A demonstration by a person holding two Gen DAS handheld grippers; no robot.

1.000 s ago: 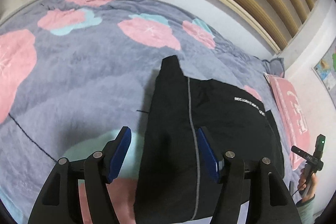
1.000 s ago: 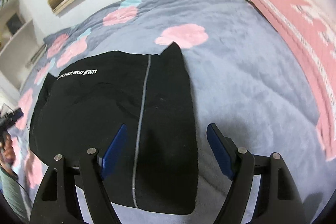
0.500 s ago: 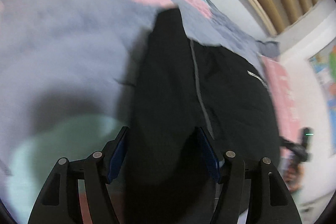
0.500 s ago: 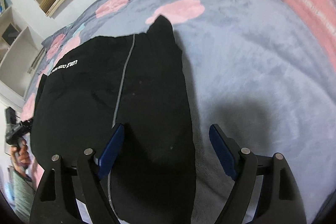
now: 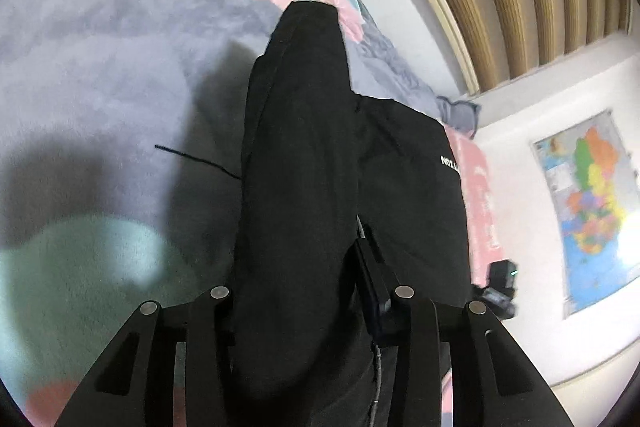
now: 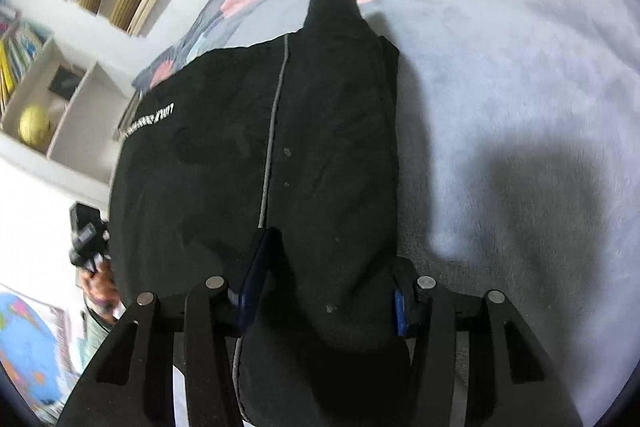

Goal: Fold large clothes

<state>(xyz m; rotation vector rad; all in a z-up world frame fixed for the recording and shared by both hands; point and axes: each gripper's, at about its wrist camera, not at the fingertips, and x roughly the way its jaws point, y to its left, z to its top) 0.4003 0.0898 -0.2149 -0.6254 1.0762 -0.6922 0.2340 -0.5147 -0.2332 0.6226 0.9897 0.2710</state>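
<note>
Both the left hand-held gripper and right hand-held gripper pinch the black folded fabric garment, which lies on the grey plush flowered bedspread.

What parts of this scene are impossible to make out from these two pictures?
- Left wrist view: the left gripper's left pad is buried under the black garment.
- Right wrist view: the garment's near hem is cut off by the bottom edge.
- Both views: the white lettering is too small to read.
</note>
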